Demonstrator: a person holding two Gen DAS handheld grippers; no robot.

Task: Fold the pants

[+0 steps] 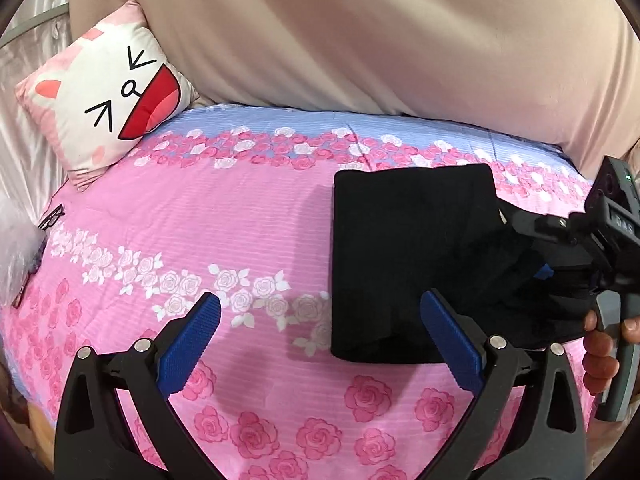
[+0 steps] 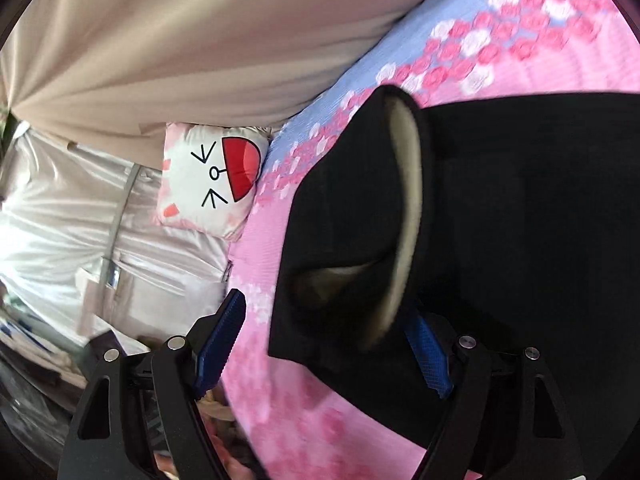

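Bedspread [image 1: 248, 216], pink with bands of roses and a blue strip along the far side, fills both views; a beige curtain [image 1: 360, 32] hangs behind it, and a cat-face cushion [image 1: 108, 96] leans at the far left corner.

On the right half of the bedspread lie the pants [image 1: 412, 256], black and already folded down into a thick rectangular bundle with a fairly square left edge; from the right wrist view the near layers gape, showing a pale lining [image 2: 408, 216] inside; the top flap there is lifted off the layers beneath rather than lying flat.

The cloth looks soft, light and limp, likely a bit bulky from the lining, so it should sag wherever it is unsupported and the stacked layers may slide over one another; a sound hold, I judge, is at the loose edge or corners, pinching all the layers together, not the top one alone.

The left gripper [image 1: 320, 332] hovers over the near edge of the bundle, jaws spread wide, holding nothing; the right gripper [image 2: 332, 344] is also spread wide, one finger over bare bedspread, the other tucked under a fold of the pants, not clamping it.
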